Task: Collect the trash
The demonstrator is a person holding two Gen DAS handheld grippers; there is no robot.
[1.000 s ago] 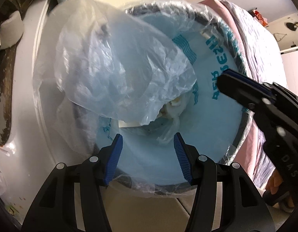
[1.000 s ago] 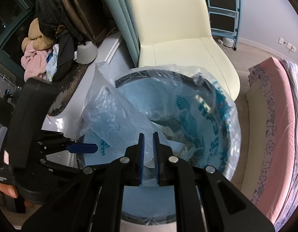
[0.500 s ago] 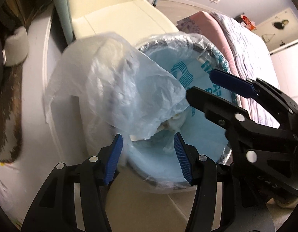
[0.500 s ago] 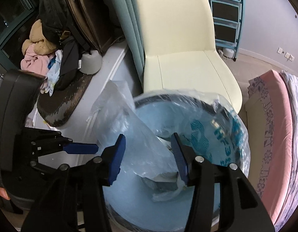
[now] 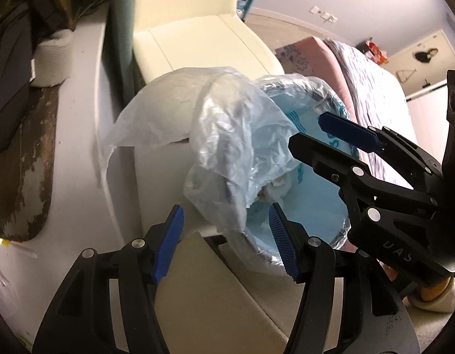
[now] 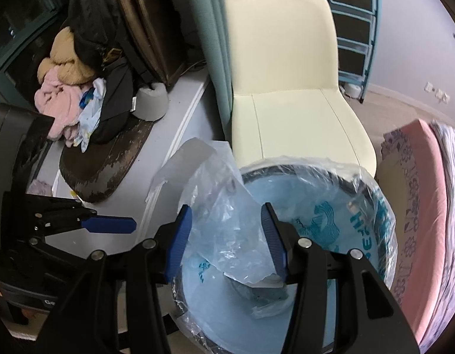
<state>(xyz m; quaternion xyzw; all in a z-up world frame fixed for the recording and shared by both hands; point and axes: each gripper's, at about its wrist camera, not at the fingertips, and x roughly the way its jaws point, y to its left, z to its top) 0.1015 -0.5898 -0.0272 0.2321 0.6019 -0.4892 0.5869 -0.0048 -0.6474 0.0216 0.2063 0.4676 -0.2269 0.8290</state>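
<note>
A round trash bin (image 6: 378, 203) lined with a light blue bag stands on the floor; it also shows in the left wrist view (image 5: 330, 94). A clear crumpled plastic bag (image 5: 227, 147) lies loose over the bin's left rim and sticks up from it in the right wrist view (image 6: 224, 212). White trash (image 5: 274, 188) lies inside the bin. My left gripper (image 5: 227, 242) is open and empty just in front of the bin. My right gripper (image 6: 227, 242) is open above the bin, its fingers either side of the clear bag, not closed on it.
A cream chair (image 6: 286, 103) stands right behind the bin. A pink mattress (image 6: 425, 206) lies to the right. A white ledge (image 5: 80, 147) on the left holds a worn brown board (image 6: 109, 159), clothes (image 6: 68, 100) and a grey roll (image 5: 52, 56).
My right gripper was shut on the clear bag a second ago, then opened and let it go. Both grippers have pulled back and up from the bin.
</note>
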